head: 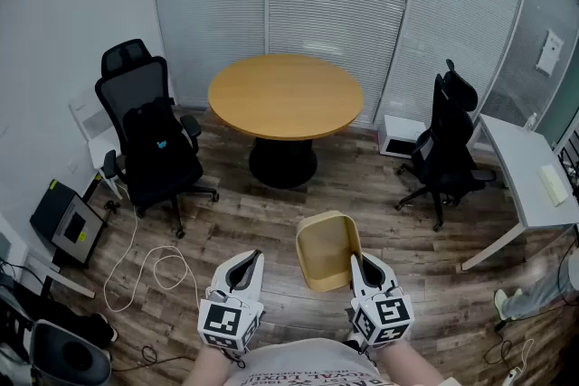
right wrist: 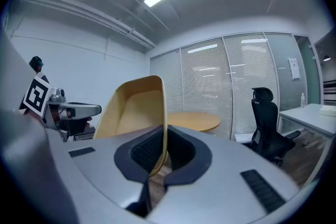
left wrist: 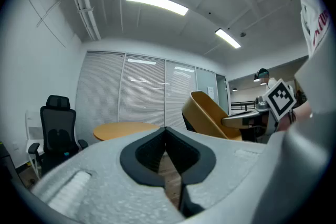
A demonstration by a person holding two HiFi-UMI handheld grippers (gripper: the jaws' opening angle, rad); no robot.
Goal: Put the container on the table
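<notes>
A tan, open-topped container (head: pixel 327 250) hangs in the air over the wooden floor, in front of me. My right gripper (head: pixel 364 270) is shut on its right rim; the thin wall (right wrist: pixel 160 134) passes between the two dark pads. My left gripper (head: pixel 246 267) is beside it on the left, shut and holding nothing; the container (left wrist: pixel 210 115) shows to its right. The round wooden table (head: pixel 285 95) stands further off, ahead of both grippers, with a bare top.
A black office chair (head: pixel 149 136) stands left of the table, another black chair (head: pixel 448 145) to its right. A white desk (head: pixel 529 176) lies at the far right. A white cable (head: pixel 149 271) loops on the floor at left, near a black box (head: pixel 68 226).
</notes>
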